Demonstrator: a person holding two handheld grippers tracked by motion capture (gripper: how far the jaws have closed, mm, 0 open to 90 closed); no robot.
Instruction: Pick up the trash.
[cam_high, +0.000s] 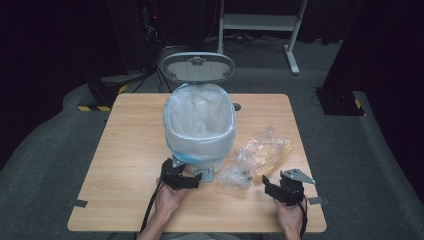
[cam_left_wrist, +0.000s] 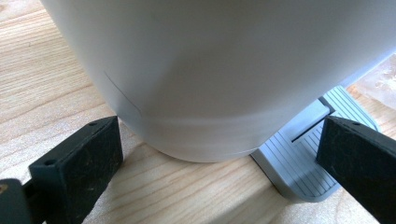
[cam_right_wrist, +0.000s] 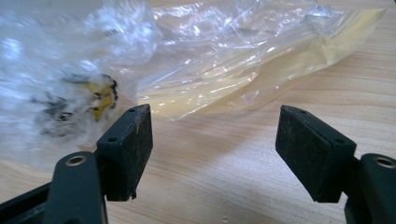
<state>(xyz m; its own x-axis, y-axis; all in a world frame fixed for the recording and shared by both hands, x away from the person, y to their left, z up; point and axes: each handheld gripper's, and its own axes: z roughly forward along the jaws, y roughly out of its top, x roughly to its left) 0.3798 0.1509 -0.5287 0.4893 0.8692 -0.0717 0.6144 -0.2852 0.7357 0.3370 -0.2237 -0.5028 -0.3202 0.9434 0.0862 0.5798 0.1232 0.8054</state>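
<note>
Nearest us, near the surface's front edge, left tongs (cam_high: 192, 181) wide at the pedal (cam_high: 205, 174) of the lined bin (cam_high: 200, 122), right tongs (cam_high: 270, 186) wide before crumpled plastic wrap (cam_high: 257, 157): we judge the slippery film may slide away.

Both forearms reach in from the table's near edge. The left hand (cam_high: 167, 200) holds the left gripper (cam_high: 187, 181) at near centre, its jaws spread wide and empty. The right hand (cam_high: 289, 215) holds the right gripper (cam_high: 270, 186) near right, jaws likewise parted.
</note>
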